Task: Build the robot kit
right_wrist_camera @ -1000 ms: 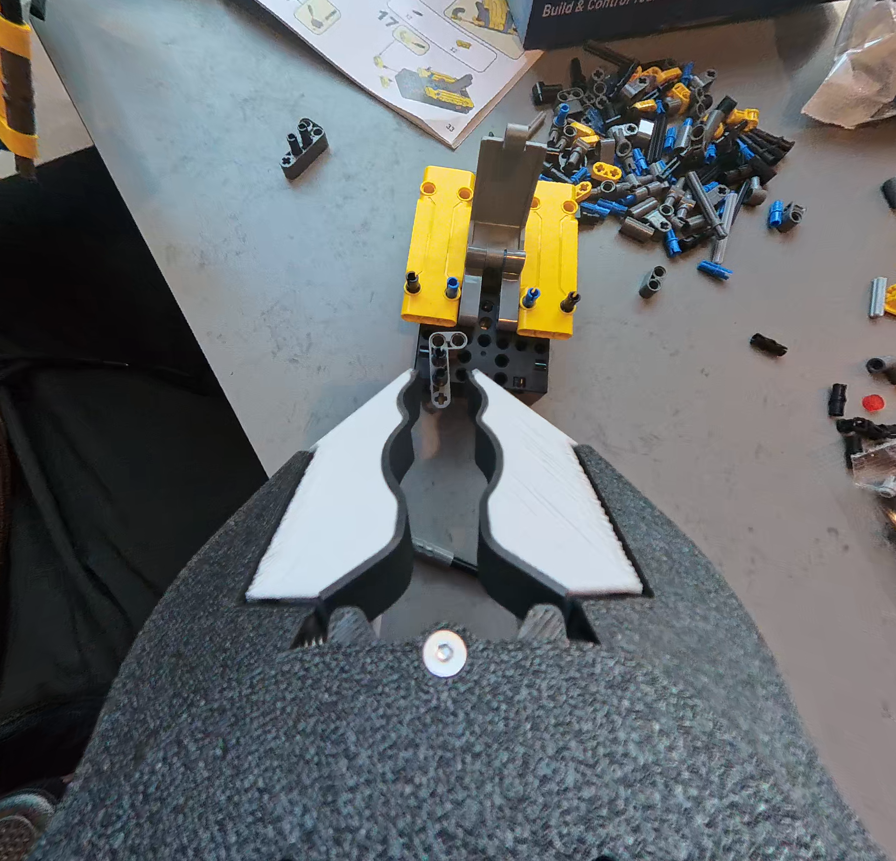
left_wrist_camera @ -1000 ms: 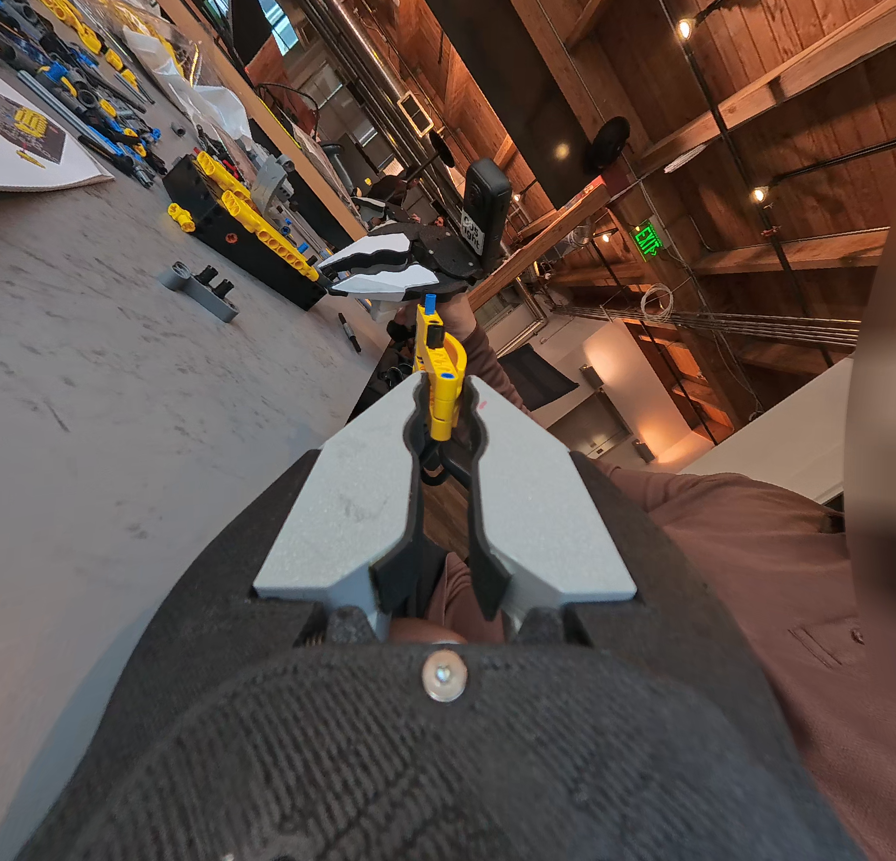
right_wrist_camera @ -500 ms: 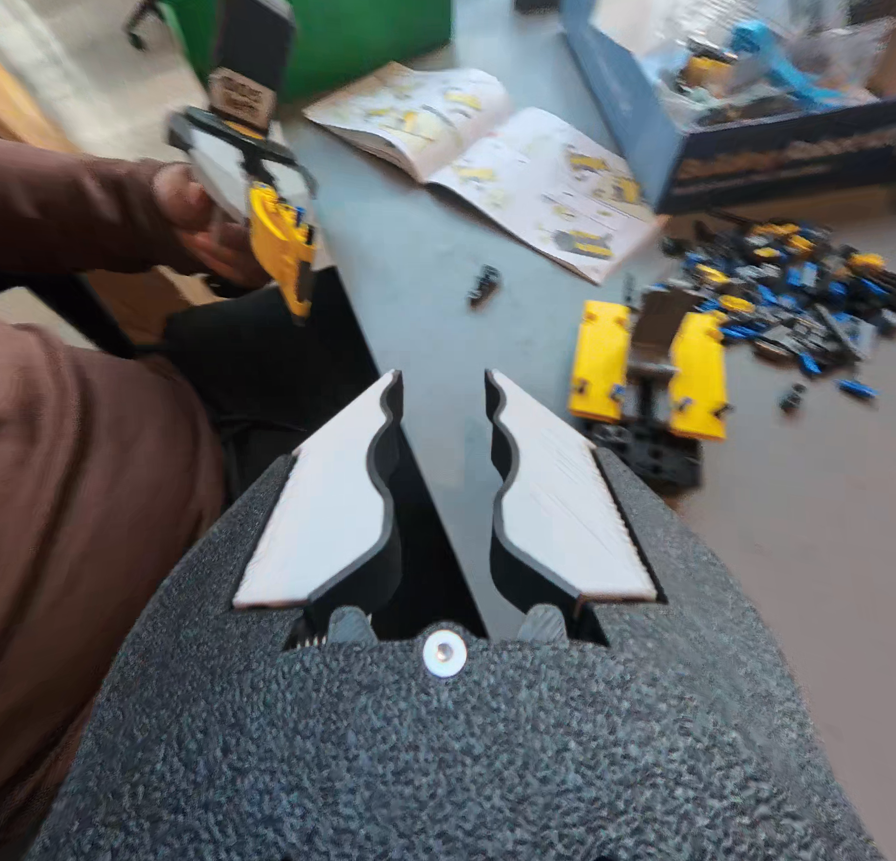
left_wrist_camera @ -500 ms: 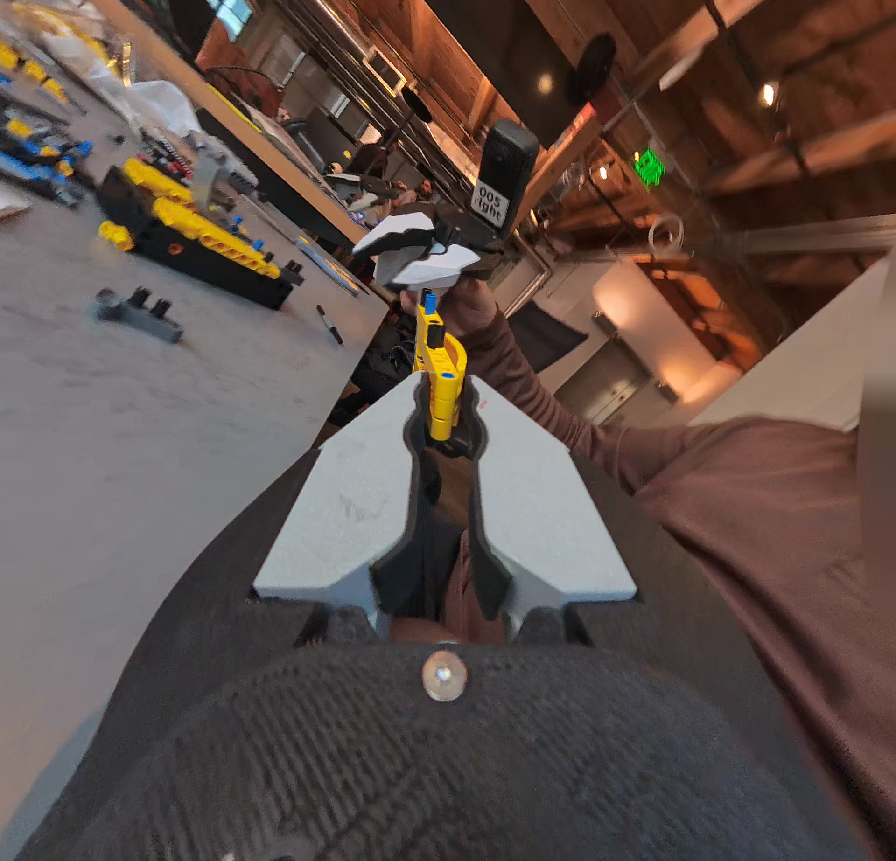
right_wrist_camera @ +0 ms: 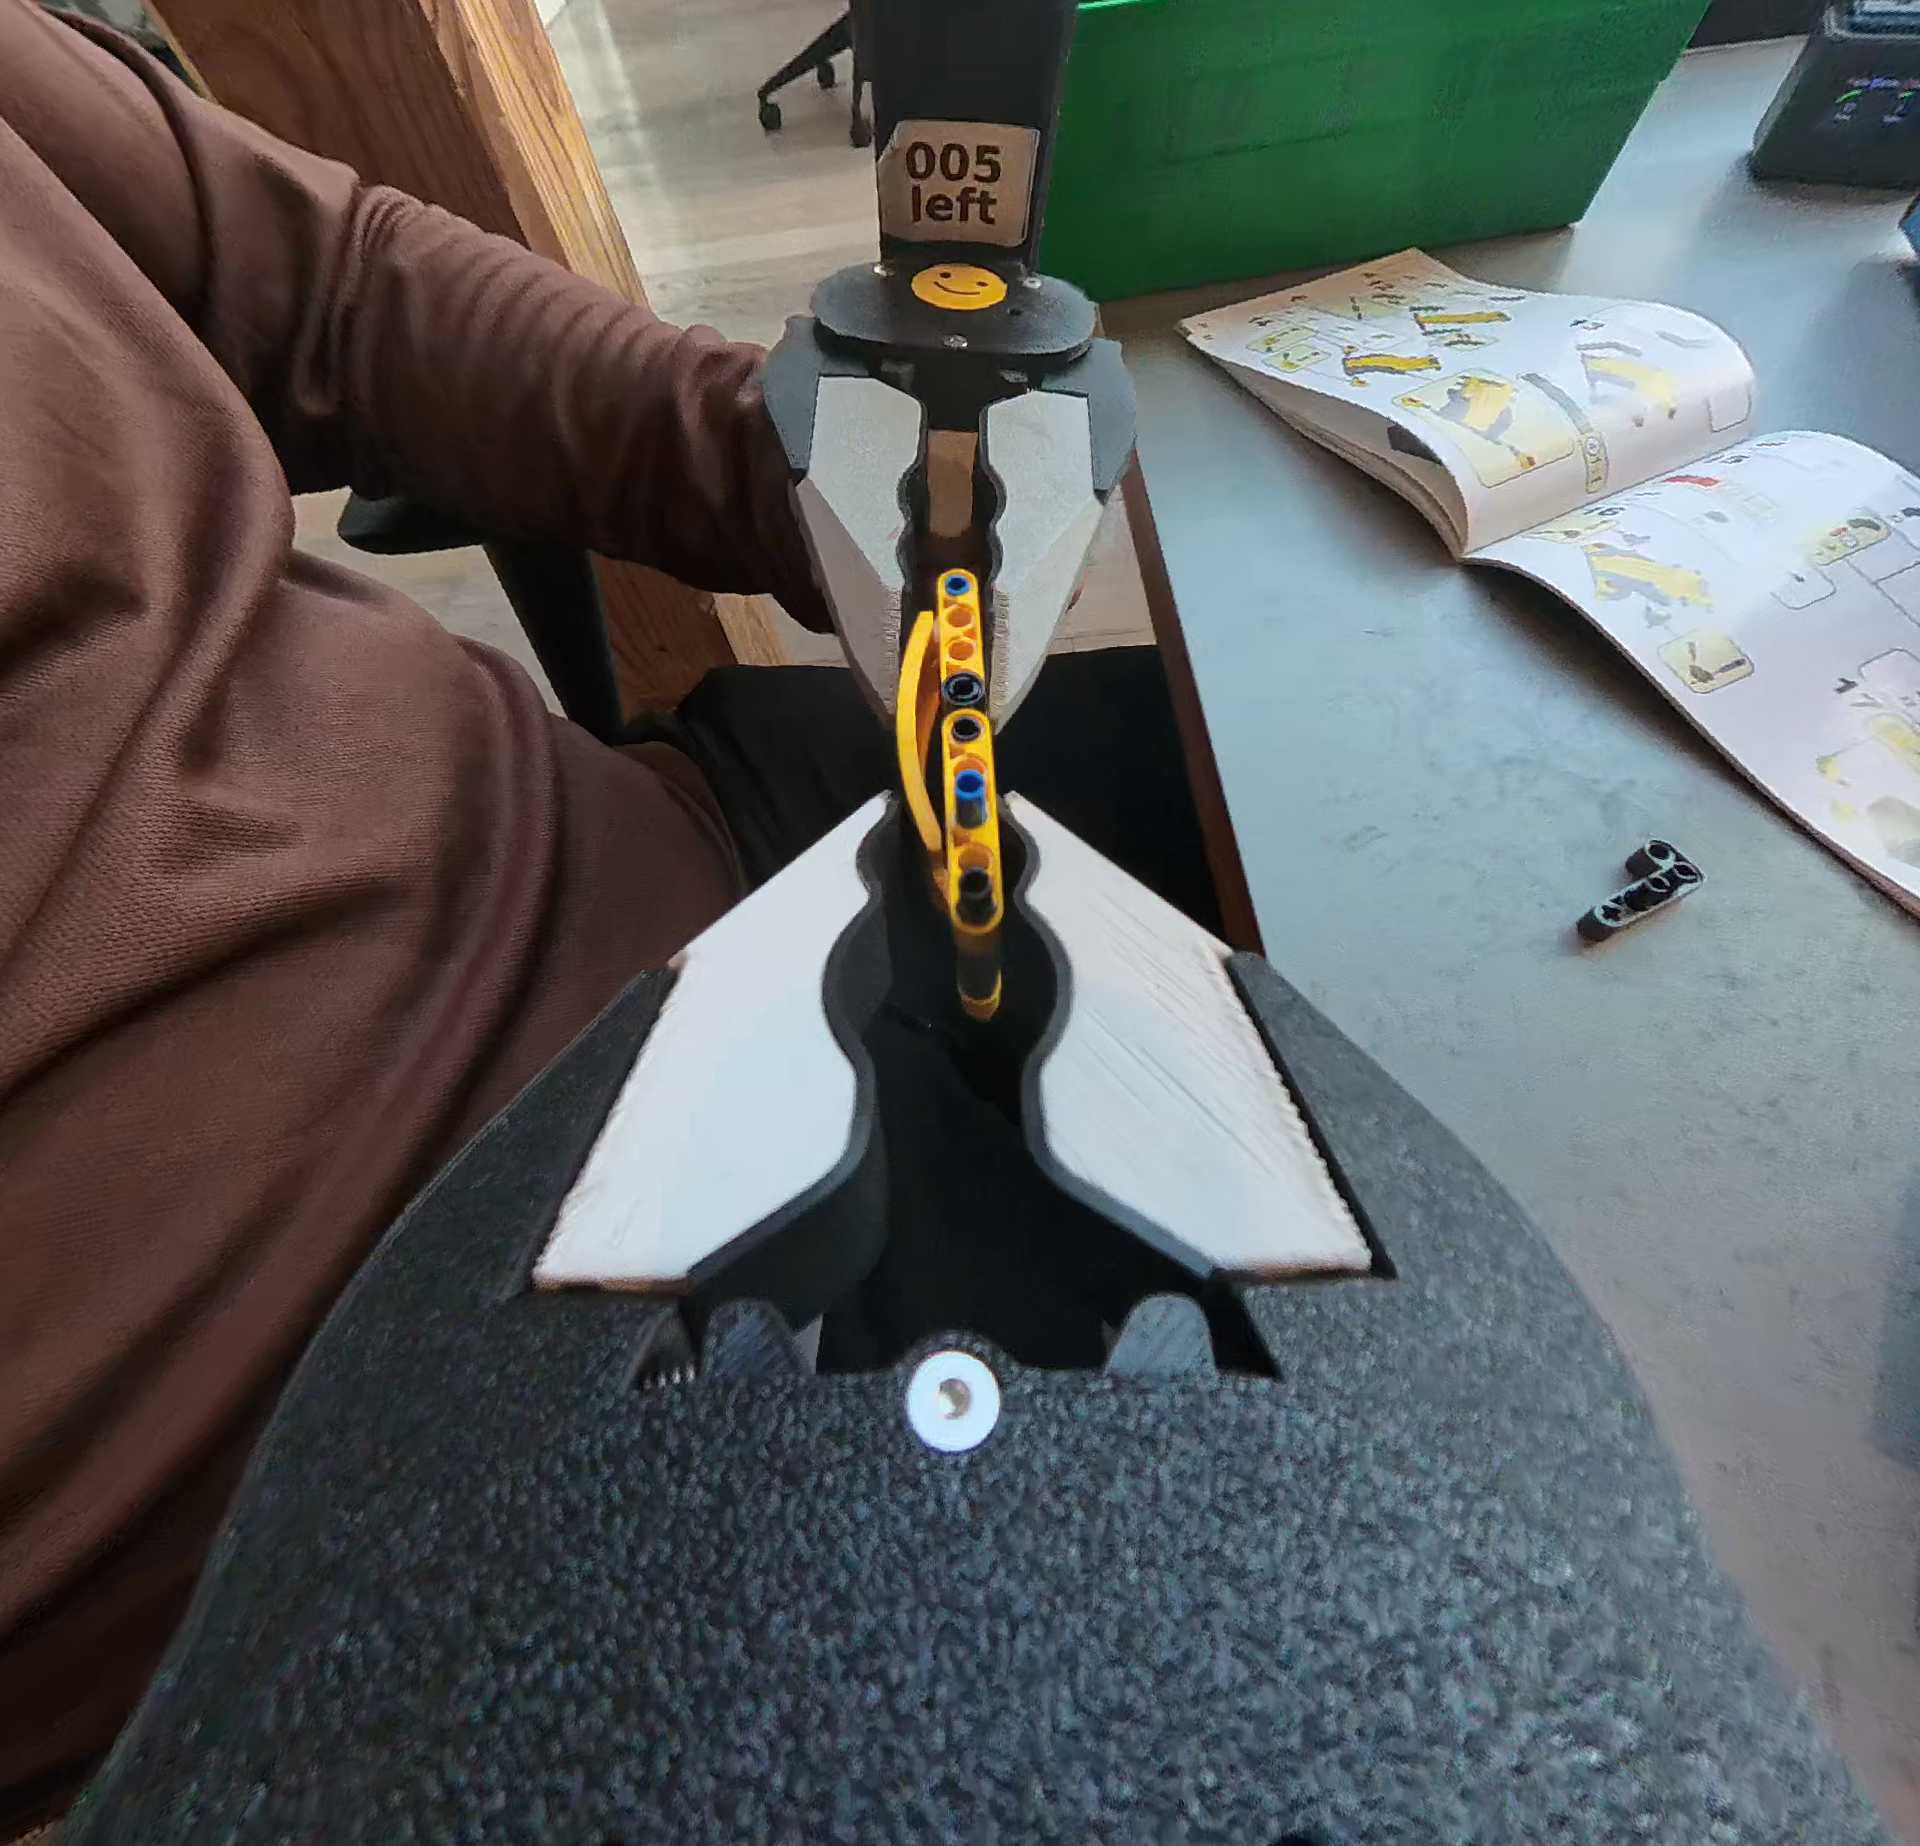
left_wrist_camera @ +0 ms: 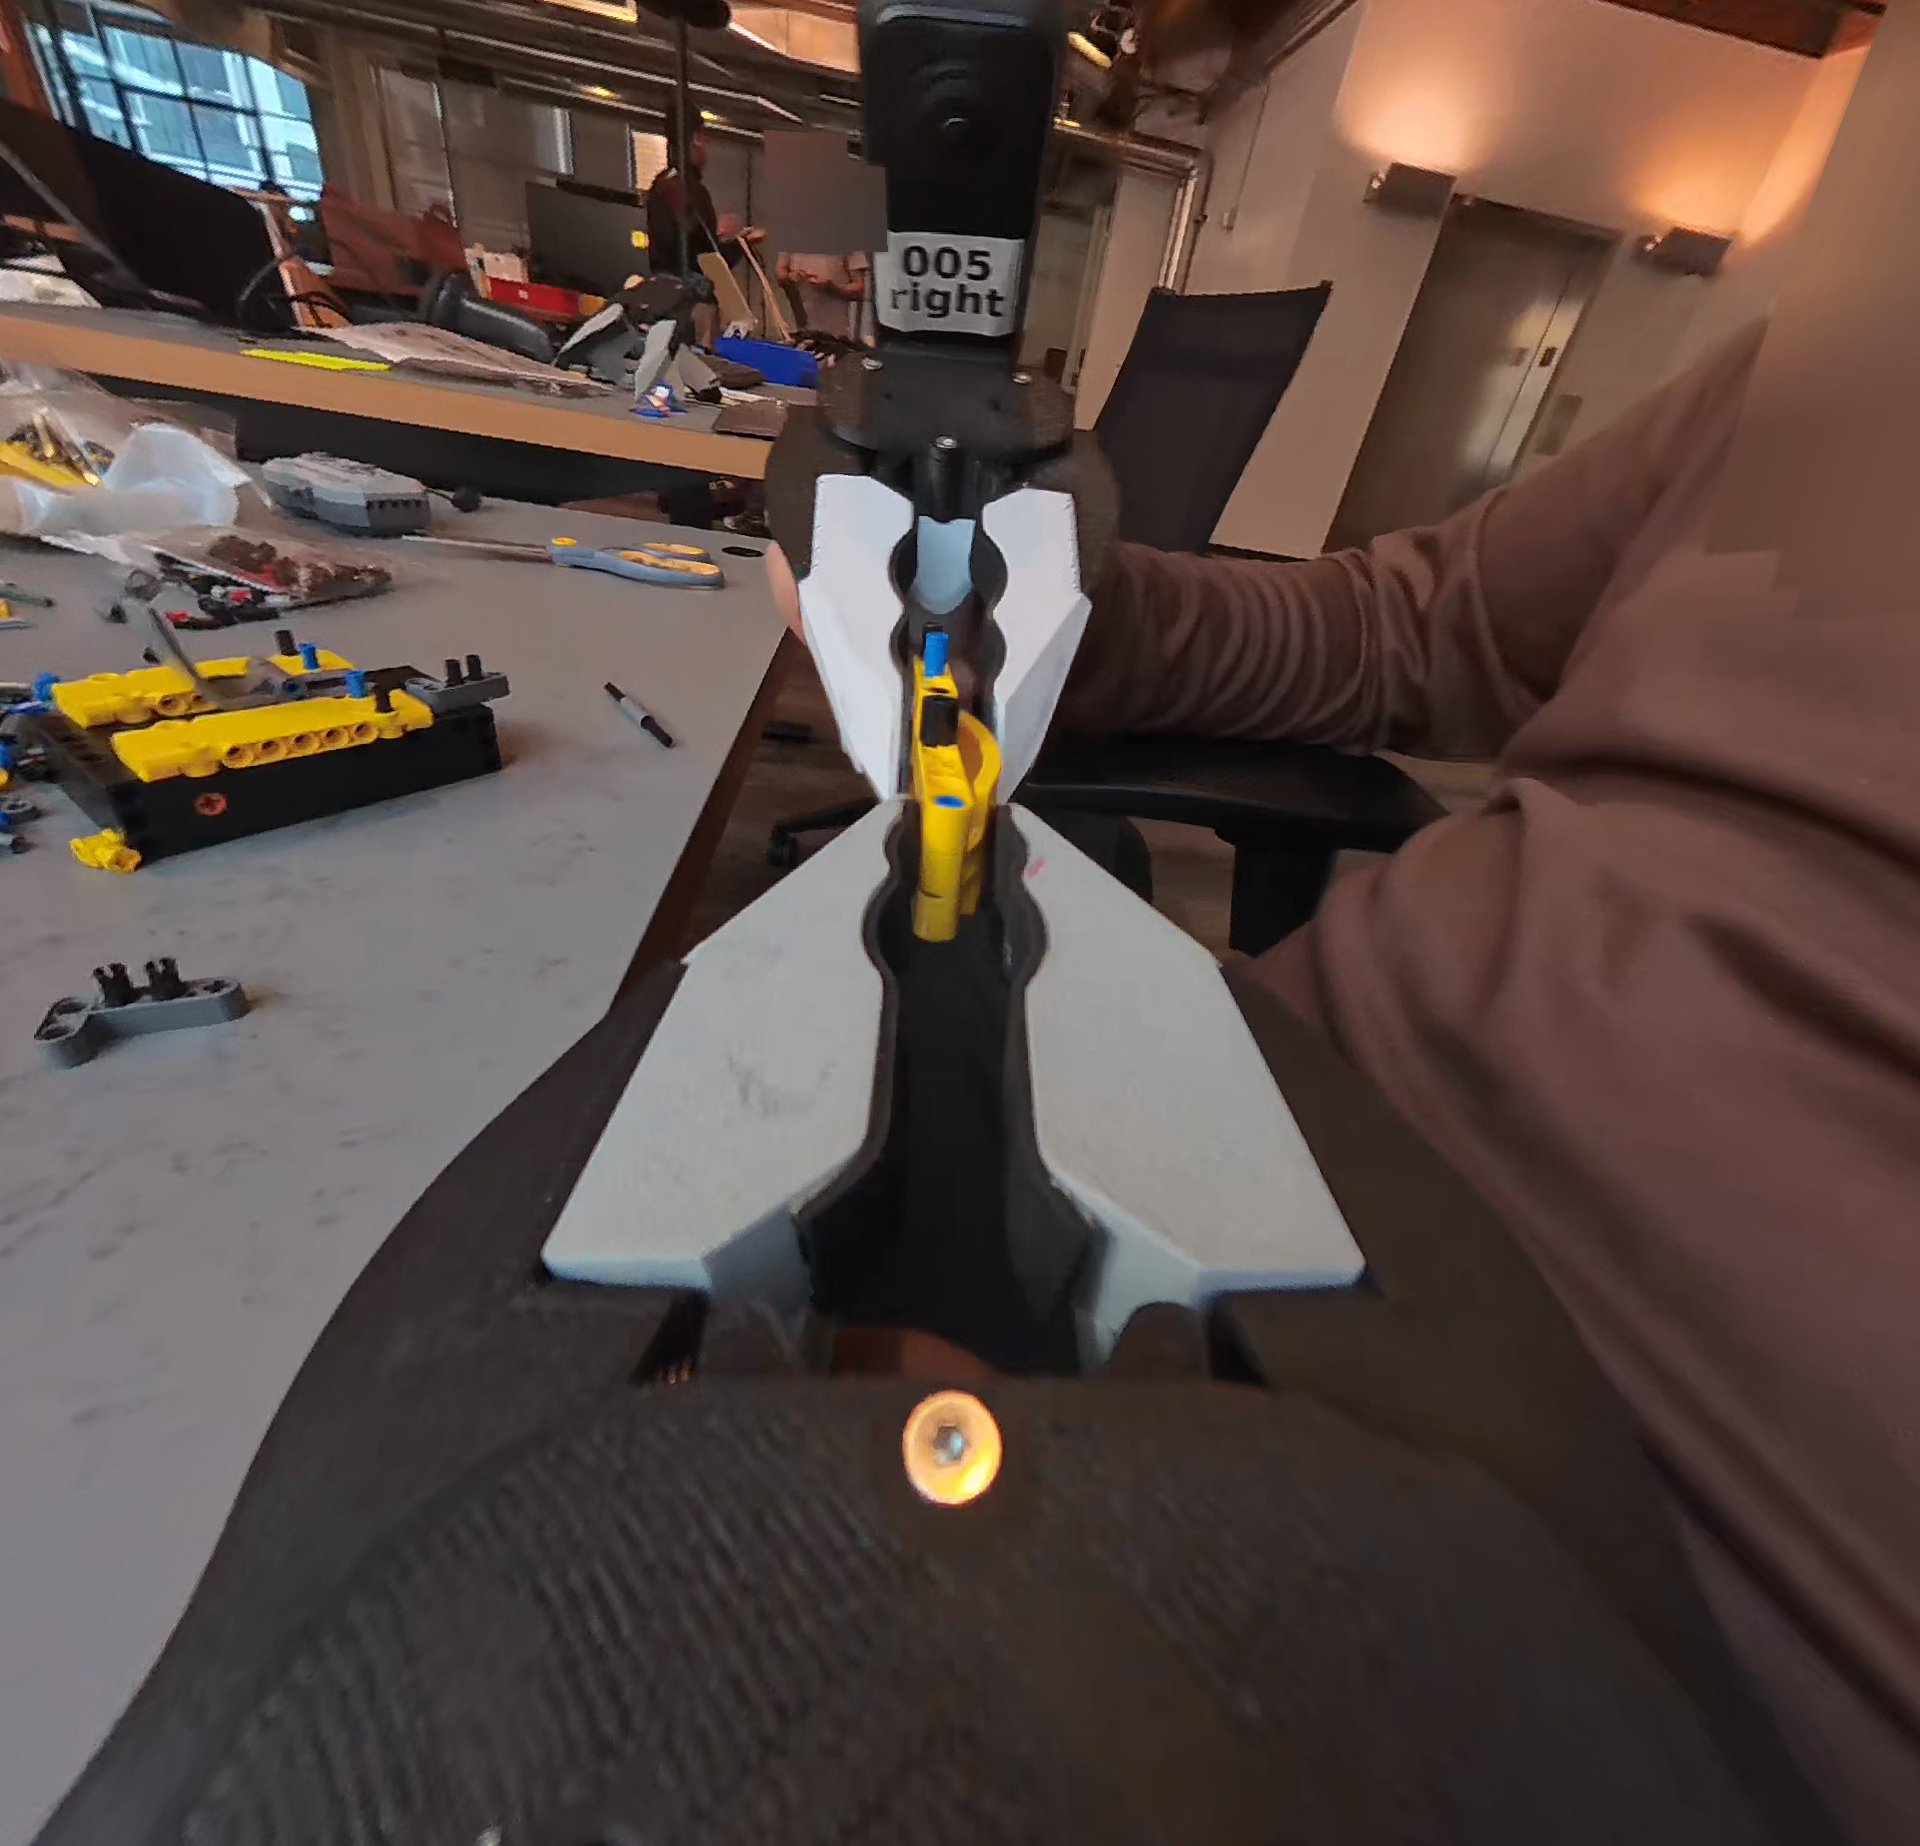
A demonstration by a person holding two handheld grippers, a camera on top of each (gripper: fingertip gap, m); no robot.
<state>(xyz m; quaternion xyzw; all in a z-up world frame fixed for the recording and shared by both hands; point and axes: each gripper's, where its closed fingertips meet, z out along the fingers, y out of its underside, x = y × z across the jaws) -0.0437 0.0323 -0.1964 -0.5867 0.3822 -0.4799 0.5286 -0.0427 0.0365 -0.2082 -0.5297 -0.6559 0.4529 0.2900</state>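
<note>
Left wrist view: left gripper has its fingers closed tight on the lower end of a yellow beam assembly with blue and black pins, held in the air just off the tabletop edge, over the person's lap. The right gripper faces it from above, fingers either side of the assembly's upper end with a gap showing; whether they touch it cannot be told here. The tabletop edge runs diagonally just left of both grippers; open air and a black chair lie right. A brown sleeve covers the right side. On the tabletop sit a yellow-and-black model, a grey connector piece, a small black axle, scissors and plastic bags, cut off at the left edge. Right wrist view: right gripper fingers stand part open around the assembly; its near end sits between them with dark gaps either side, so contact is unclear. The left gripper pinches the far end. The tabletop edge passes just right of the fingers. An open instruction booklet, a black connector and a green bin sit right; the booklet is cut off at the frame.
</note>
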